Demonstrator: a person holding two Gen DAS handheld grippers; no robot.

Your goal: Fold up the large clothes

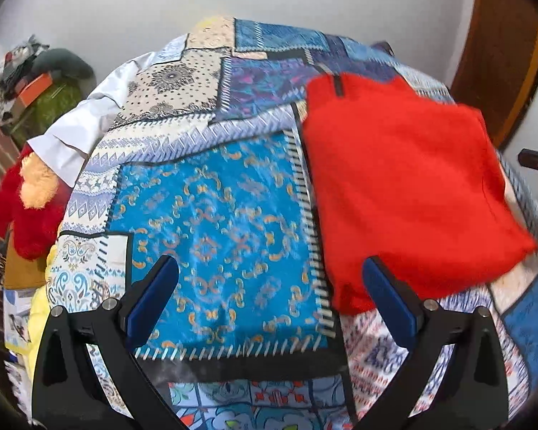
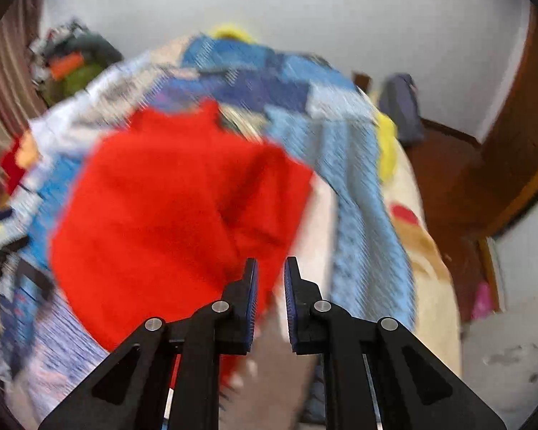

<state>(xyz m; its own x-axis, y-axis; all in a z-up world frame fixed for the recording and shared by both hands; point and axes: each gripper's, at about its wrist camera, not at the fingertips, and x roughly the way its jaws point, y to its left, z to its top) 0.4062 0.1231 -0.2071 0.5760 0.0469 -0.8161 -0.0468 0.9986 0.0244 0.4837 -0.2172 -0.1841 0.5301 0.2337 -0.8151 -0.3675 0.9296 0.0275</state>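
left wrist view first: our left gripper [image 1: 265, 304] hangs with its jaws spread wide and nothing between them, looking down on the patchwork bedspread [image 1: 218, 222]. the red garment [image 1: 405, 193] lies on that spread, to the right of the blue floral panel, already in a compact squarish shape, its near corner just beside our right-hand blue pad [image 1: 391, 304]. whether that pad touches the cloth we cannot tell.

over on the right wrist view everything is smeared with motion. our right gripper [image 2: 270, 301] has its jaws drawn nearly together, only a thin gap showing, and we see no cloth pinched in it. the red garment [image 2: 168, 215] sits ahead and to the left, close to the bed's edge [image 2: 423, 251].

so we judge the fold laid down and both claws clear of it. what could spoil it? the garment rests near the edge, so a brush from either claw could drag a corner open or slide it towards the floor. the top flap looks loose and puffy, so it may spring back if not pressed. and with the right view this blurred, any re-grasp could catch the bedspread instead.
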